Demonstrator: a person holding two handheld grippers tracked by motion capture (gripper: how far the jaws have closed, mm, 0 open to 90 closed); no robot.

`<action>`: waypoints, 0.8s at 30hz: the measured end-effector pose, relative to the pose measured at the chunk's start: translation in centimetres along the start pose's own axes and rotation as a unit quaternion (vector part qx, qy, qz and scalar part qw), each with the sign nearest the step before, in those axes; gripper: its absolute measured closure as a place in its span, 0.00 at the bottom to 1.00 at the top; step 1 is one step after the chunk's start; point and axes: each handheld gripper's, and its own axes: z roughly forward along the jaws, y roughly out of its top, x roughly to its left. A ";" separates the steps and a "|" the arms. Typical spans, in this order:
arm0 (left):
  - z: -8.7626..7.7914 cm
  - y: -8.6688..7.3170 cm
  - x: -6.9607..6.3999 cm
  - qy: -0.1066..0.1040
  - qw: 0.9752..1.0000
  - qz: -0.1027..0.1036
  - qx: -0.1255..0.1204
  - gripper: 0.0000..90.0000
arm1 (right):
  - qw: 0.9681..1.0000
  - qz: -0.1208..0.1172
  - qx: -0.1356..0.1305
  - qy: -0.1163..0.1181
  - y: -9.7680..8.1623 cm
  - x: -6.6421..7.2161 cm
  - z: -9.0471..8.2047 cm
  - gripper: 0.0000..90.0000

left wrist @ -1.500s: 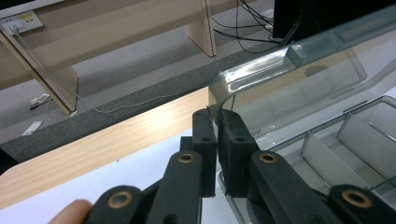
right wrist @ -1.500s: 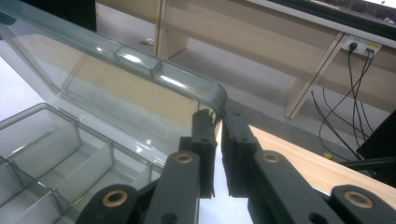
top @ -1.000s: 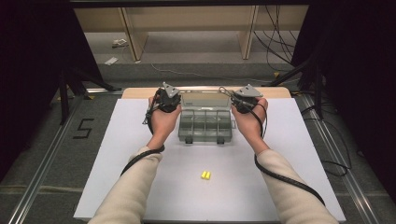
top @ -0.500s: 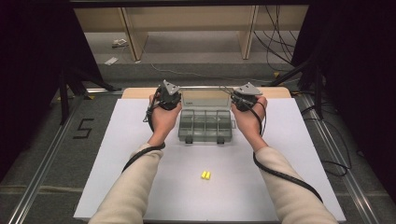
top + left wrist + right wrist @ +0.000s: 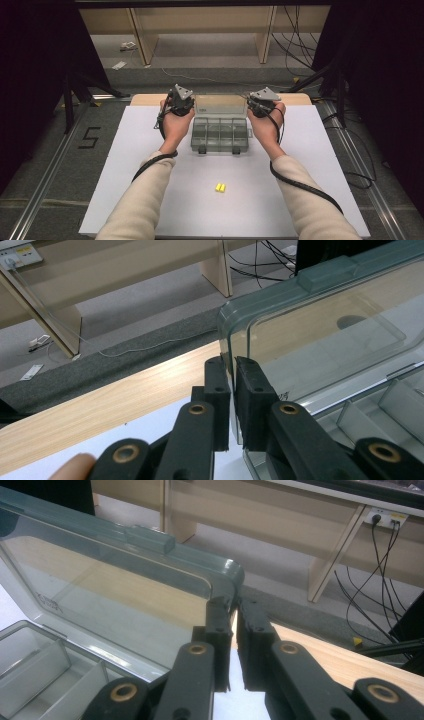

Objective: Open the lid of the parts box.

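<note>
Clear grey plastic organiser box [image 5: 220, 134] is sitting on the white sheet [image 5: 125, 175], its far side toward the wooden table edge [image 5: 300, 99]. Lid [image 5: 221, 105] is standing raised behind the compartments. Left gripper [image 5: 181, 100] is clamping the lid's left edge, pads [image 5: 218, 385] pinching the rim [image 5: 231, 340]. Right gripper [image 5: 260, 101] is clenching the lid's right corner [image 5: 229, 575] the same way, jaws nearly together on the plastic. Both hands are flanking the box. Two small yellow pieces [image 5: 220, 187] are lying on the sheet, well apart from the box, nearer the person.
</note>
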 end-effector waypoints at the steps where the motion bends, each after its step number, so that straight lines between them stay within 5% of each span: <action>1: 0.0 0.0 0.0 0.000 1.000 0.000 0.000 0.94 | 1.000 0.001 0.000 -0.001 0.0 0.0 0.0 0.95; 24: 1.1 -0.4 0.4 -0.004 1.000 -0.006 -0.006 0.93 | 1.000 0.013 0.003 -0.004 0.0 -0.2 1.0 0.95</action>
